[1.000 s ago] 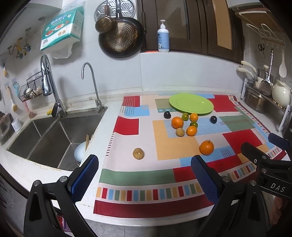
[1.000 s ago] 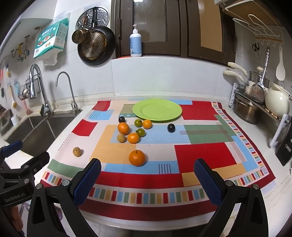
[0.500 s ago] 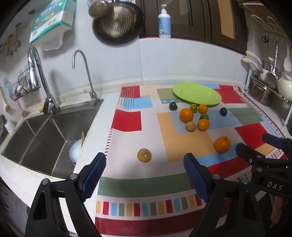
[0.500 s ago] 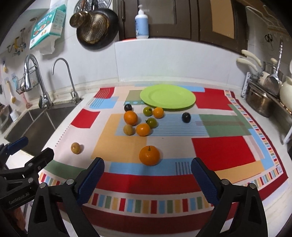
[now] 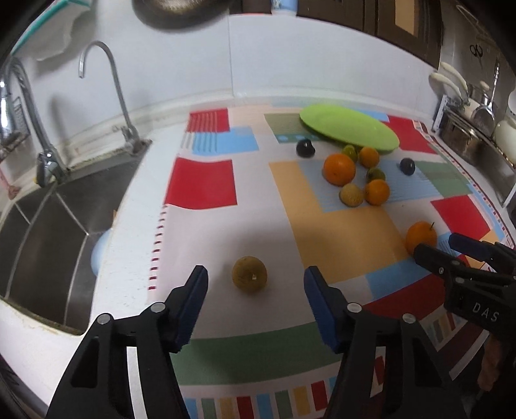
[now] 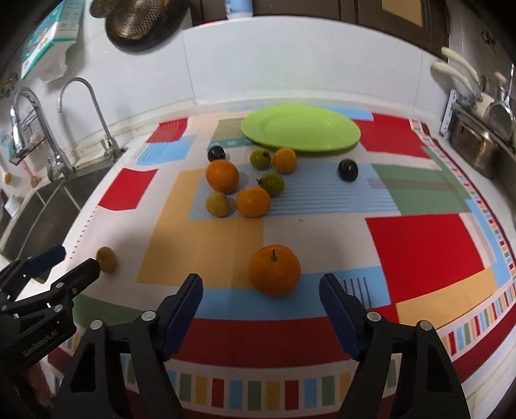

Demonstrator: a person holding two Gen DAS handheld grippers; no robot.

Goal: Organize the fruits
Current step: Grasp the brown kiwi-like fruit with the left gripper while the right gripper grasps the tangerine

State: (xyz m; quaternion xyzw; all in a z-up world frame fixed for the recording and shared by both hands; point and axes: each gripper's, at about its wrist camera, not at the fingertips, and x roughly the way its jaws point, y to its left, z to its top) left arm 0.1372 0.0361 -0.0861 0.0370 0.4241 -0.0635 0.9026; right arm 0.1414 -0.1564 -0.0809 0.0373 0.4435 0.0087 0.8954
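A brownish-yellow fruit [image 5: 249,274] lies alone on the patterned cloth, just ahead of my left gripper [image 5: 256,280]. Its jaws are closing; the fruit sits at the mouth of the gap, untouched. An orange with a stem [image 6: 274,270] lies just beyond my right gripper [image 6: 261,290], whose jaws are closing too, with nothing pressed. A cluster of oranges [image 6: 222,176], green fruits [image 6: 272,184] and dark plums [image 6: 348,170] lies before the empty green plate [image 6: 300,132]. The right gripper [image 5: 451,254] shows at the right edge of the left wrist view, by the orange [image 5: 421,237].
A steel sink [image 5: 48,225] with two taps [image 5: 106,83] lies left of the cloth. A rack with pots [image 6: 477,141] stands at the right. A pan [image 6: 135,22] hangs on the wall. The cloth's near edge runs along the counter front.
Both grippers moved forward and down toward the counter, and their jaws have narrowed. The brownish fruit and the stemmed orange now sit right at the fingertips.
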